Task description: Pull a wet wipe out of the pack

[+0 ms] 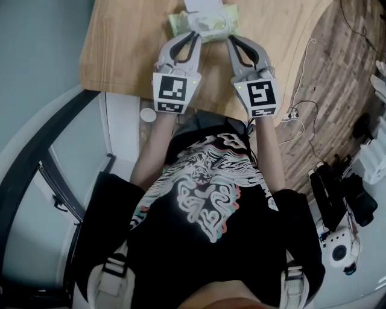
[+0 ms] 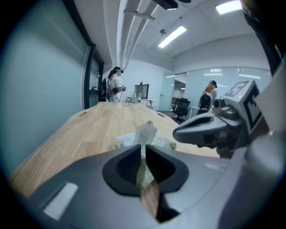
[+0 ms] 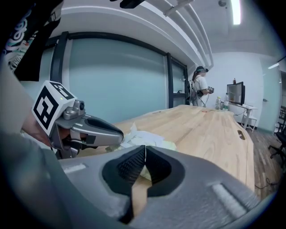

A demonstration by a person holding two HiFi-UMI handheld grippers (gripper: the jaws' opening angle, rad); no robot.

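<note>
At the far middle of the surface (image 1: 120, 42) the pack (image 1: 208, 25) lies flat, with white sheet material (image 1: 202, 6) standing up from its top. Could be a wipe or the lifted flap, can't tell which.

Step, my read: approach/pre-grasp, no wipe out yet.

- Left tongs (image 1: 194, 36): clenched, tips at the pack's near-left edge. In the left gripper view the white piece (image 2: 146, 132) rises just past the seam. It looks beyond the tips, not pinched.
- Right tongs (image 1: 231, 40): clenched, nothing between them, tips at the near-right edge. The pack's green film (image 3: 165, 145) is just beyond them.

Pose: both forearms are stretched forward from the body, roughly parallel. The tongs angle inward toward each other and sit low over the surface.

Next, as I judge it: open one pair, close on the white piece near its base and pull up and away. The other pair should pin the pack down, or the pack likely lifts with the wipe.
</note>
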